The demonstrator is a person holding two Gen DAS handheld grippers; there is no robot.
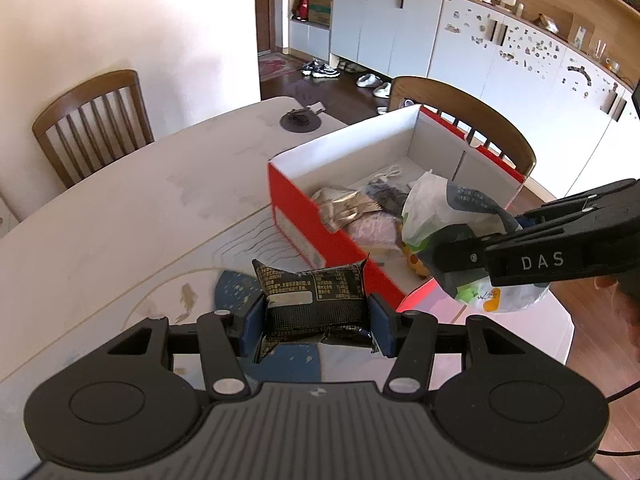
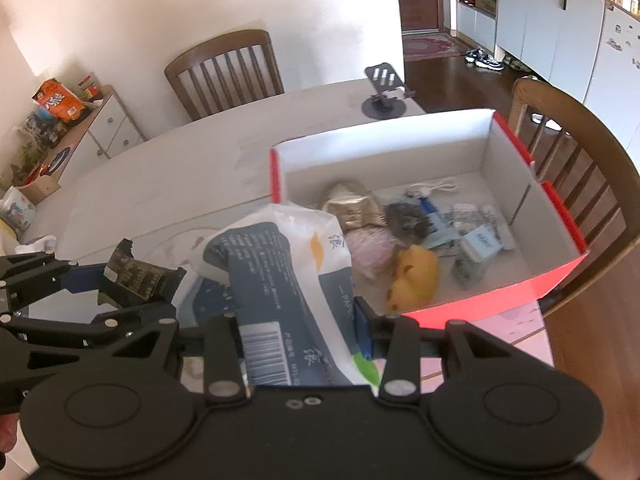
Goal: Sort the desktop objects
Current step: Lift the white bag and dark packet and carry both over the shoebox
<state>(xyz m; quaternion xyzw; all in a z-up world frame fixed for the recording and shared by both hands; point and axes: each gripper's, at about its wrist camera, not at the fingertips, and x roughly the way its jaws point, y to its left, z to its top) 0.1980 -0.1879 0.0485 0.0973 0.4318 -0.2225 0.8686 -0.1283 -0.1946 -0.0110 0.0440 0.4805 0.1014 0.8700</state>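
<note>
1. Dining room: pale table (image 1: 120, 216), worn and stained, printed mat under the work area; wooden slat chairs (image 1: 92, 120) at the far side and behind the box; white cabinets along the wall; phone stand (image 2: 384, 96) at the far table edge.
2. Box (image 1: 296, 196): open cardboard, red outside, white inside, straight walls, on the table right of centre. Already inside: gold foil pouch (image 2: 352, 204), dark crinkled packet, white cable, small blue-and-white items, yellow soft toy (image 2: 412, 276).
3. Left gripper (image 1: 316, 320): clenched on black snack (image 1: 316, 296), blue pads pressing both short sides. Glossy film wrapper, pillow-shaped, crimped ends, fine printed text; held clear of the table, just short of the box's near wall.
4. Right gripper (image 2: 300, 340): grasping tissue pack (image 2: 280, 280), a soft white-and-navy plastic pack with barcode and orange mark, bulging and creased past the fingers; carried near the box's near corner, beside the left gripper.
5. Step judged: carrying both items to the box for release.
6. Advice, left: lift over the red rim before advancing; slick film may slide, so keep pads squeezed until over the floor of the box.
7. Advice, right: limp pack overhangs and may catch the wall; clear the rim well, then release over the bare white area at the far end.
8. Keep grippers apart over the box; release one at a time.
</note>
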